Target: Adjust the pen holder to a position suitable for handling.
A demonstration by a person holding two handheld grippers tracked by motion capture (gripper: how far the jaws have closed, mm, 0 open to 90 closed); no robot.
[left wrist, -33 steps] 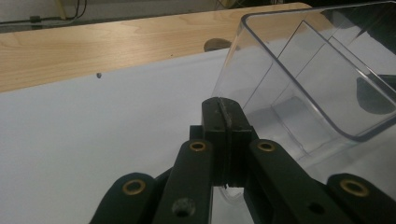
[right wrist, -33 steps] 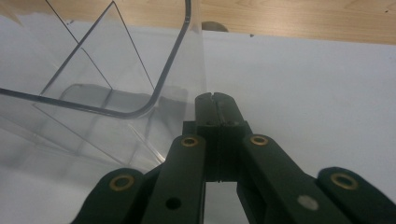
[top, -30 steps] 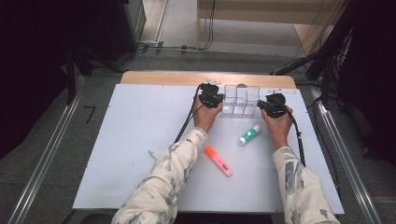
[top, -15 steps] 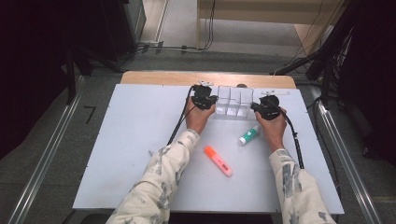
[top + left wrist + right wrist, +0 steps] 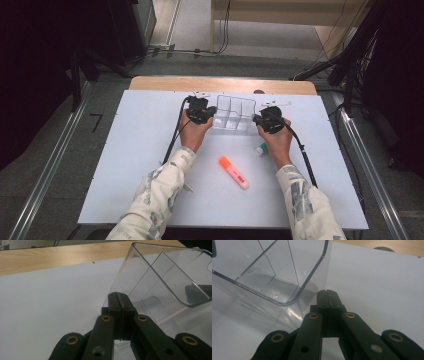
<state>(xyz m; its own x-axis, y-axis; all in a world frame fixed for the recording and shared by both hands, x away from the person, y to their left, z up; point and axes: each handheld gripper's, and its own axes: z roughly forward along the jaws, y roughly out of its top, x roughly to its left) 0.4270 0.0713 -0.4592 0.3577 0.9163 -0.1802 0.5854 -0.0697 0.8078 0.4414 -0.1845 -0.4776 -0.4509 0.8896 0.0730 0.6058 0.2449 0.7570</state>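
White worktop [image 5: 125,165] over a wooden bench, dark room and cables around it. Clear plastic organiser box with dividers [image 5: 232,114] sits at the far middle of the sheet, upright, compartments look empty. My left gripper [image 5: 204,111] is at its left end, my right gripper [image 5: 266,121] at its right end, one each side so I can bracket the box and shift or steady it evenly, I'd judge.

Left gripper view: jaws clenched tight together, nothing between them, tips right at the box's lower corner wall [image 5: 160,290], touching or just beside it, can't tell which. Right gripper view: same thing, jaws pressed flat against each other, empty, tips at the box's corner edge [image 5: 322,272]. Reads like pushing with closed tips, not pinching the wall.

Orange highlighter pen [image 5: 233,172] lies flat on the sheet near me, between my forearms, well apart from the box. White tube with green cap [image 5: 260,148] lies just by my right hand, partly hidden under it. Both probably go in the compartments later; box placement comes first, my guess.
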